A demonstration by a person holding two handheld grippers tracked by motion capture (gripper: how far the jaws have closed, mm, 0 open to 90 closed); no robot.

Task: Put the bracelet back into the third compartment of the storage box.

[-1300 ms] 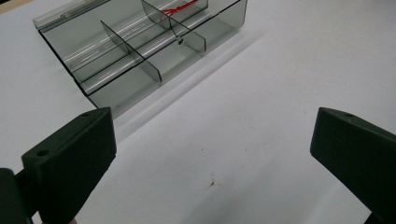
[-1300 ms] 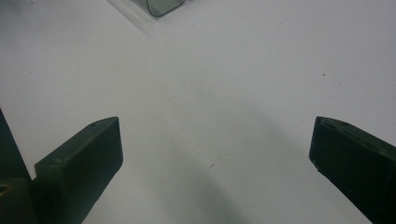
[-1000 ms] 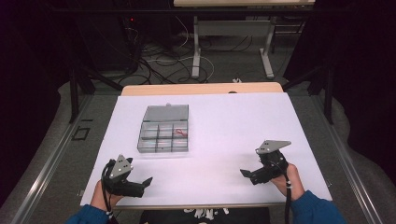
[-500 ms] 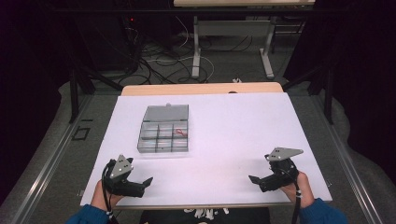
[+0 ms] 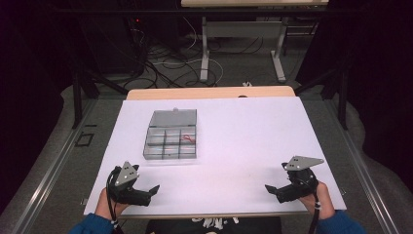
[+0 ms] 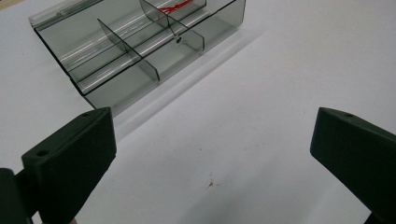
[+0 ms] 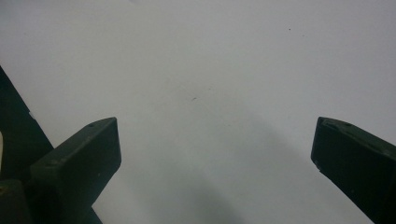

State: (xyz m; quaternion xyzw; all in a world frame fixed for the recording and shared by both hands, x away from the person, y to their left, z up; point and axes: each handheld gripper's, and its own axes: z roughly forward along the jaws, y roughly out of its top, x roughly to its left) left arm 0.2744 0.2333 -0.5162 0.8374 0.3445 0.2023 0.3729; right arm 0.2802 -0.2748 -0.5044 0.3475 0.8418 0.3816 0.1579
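A clear grey compartment box (image 5: 171,135) (image 6: 140,42) lies on the white table (image 5: 243,131), left of centre, its lid folded back. Something small and red (image 5: 188,139) (image 6: 173,5) lies in one of its right-hand cells. My left gripper (image 5: 152,191) (image 6: 212,154) rests near the front left edge, just in front of the box, open with nothing between its jaws. My right gripper (image 5: 271,189) (image 7: 215,154) sits at the front right corner, far from the box, also open over bare table.
A wooden strip (image 5: 209,92) borders the table's far edge. Beyond it stand desk legs (image 5: 204,48) and loose cables (image 5: 160,53) on the floor. Metal rails (image 5: 48,165) run along both sides of the table.
My right gripper has drawn back toward the front right corner of the table. The left gripper and the box have stayed put.
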